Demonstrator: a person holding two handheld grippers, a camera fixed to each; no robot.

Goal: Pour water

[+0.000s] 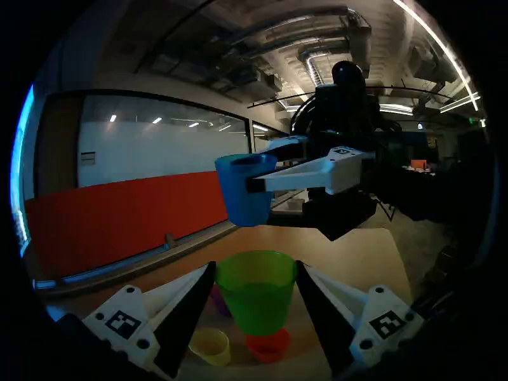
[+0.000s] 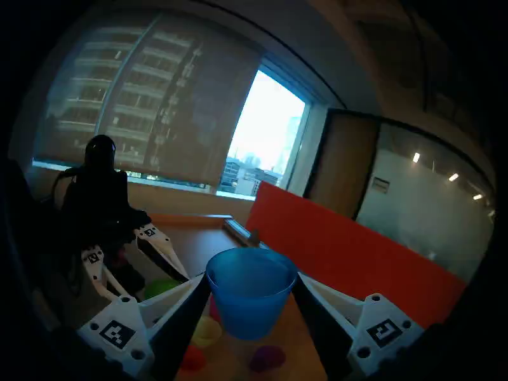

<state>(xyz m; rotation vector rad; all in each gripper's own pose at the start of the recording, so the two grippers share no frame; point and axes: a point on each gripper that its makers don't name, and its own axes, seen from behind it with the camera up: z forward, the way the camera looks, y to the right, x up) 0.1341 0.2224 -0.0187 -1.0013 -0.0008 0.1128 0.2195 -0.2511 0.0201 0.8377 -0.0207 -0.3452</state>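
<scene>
In the left gripper view a translucent green cup (image 1: 257, 298) stands upright between my left gripper's (image 1: 254, 269) fingers, which are shut on it. Higher and farther off, my right gripper (image 1: 261, 167) is shut on a blue cup (image 1: 244, 190), held roughly upright above the table. In the right gripper view the blue cup (image 2: 251, 293) sits between the right gripper's (image 2: 251, 280) fingers. The left gripper (image 2: 154, 284) appears at the left with the green cup (image 2: 159, 287) partly hidden behind a finger. I cannot tell whether either cup holds water.
Small cups lie on the wooden table (image 1: 355, 254) below the grippers: yellow (image 1: 211, 346), red (image 1: 268, 346), purple (image 1: 220, 300). An orange wall panel (image 1: 127, 216) runs along the table's left side. A person's dark sleeve (image 1: 413, 190) is behind the right gripper.
</scene>
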